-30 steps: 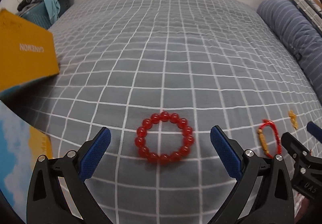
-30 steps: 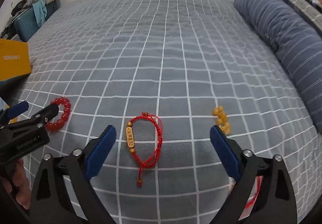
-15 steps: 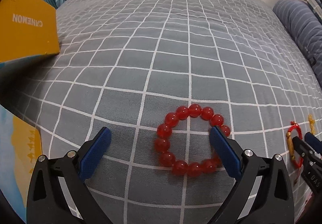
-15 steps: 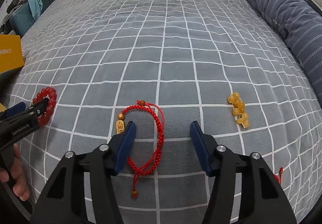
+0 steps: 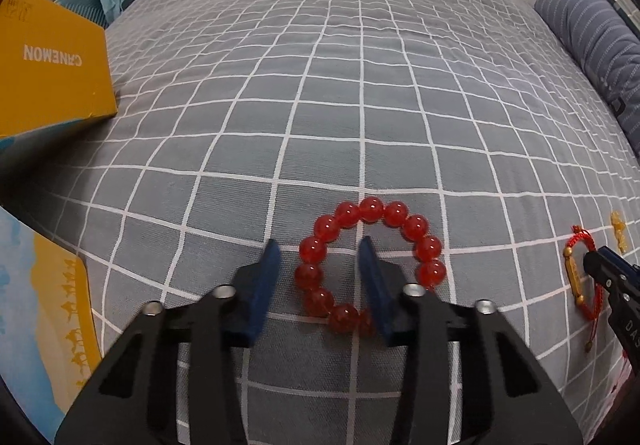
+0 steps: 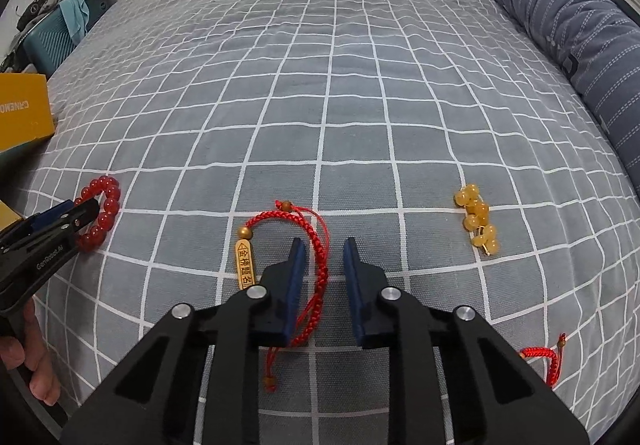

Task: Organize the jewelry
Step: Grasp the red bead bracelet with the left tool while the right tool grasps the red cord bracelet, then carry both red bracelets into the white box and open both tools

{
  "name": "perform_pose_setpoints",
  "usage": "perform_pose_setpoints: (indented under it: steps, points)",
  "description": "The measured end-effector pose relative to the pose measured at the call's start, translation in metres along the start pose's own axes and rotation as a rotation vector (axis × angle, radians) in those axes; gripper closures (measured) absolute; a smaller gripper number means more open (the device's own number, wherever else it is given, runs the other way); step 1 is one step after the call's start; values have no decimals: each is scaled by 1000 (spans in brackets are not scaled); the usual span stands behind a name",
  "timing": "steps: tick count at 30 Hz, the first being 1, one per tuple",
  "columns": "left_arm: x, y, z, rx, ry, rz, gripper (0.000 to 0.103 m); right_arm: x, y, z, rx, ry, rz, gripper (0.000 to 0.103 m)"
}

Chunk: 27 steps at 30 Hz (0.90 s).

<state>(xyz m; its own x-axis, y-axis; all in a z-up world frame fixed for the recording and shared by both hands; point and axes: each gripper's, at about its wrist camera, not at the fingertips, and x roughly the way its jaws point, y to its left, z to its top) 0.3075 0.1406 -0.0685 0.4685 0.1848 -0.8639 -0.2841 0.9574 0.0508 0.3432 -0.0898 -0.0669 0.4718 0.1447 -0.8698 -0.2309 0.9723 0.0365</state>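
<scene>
Grey checked bedspread (image 5: 360,93) serves as the landmark, with everything lying on it or at its edges. At its left edge a yellow box (image 5: 48,73) printed with lettering rests on the fabric. Toward the near left part of the bedspread lies the red bead bracelet (image 5: 370,265), a closed ring flat on the cloth. The left gripper (image 5: 318,281) straddles the ring's left side: one blue pad is outside the ring, the other inside it, with the left run of beads between them. Its jaws are closing and a gap shows on both sides of the beads. Further right on the bedspread lies the red cord bracelet (image 6: 308,269) with a gold tag. The right gripper (image 6: 322,277) is over its right strand; the cord runs between the two pads, close against the left one, and the jaws are closing with a gap remaining. To the right of that sits a cluster of amber beads (image 6: 478,219). Along the bedspread's right edge lies a blue striped pillow (image 6: 568,29).
</scene>
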Motion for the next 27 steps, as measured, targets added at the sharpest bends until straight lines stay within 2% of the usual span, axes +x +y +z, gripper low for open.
perform_pose_setpoints:
  steps: [2,5,7,12,27]
  points:
    - [0,-1,0,5,3,-5,79,0,0,0,4,0,3,88]
    - [-3,0,-1,3,5,-6,90,-1,-1,0,8,-1,9,92]
    - [-5,0,-1,2,5,-13,90,-1,-1,-1,11,-2,15,96]
    - [-10,2,-2,-6,0,-26,90,-2,1,-1,6,-3,14,98]
    - [-38,-4,0,7,-49,-64,90,-17,-4,1,28,-31,31,98]
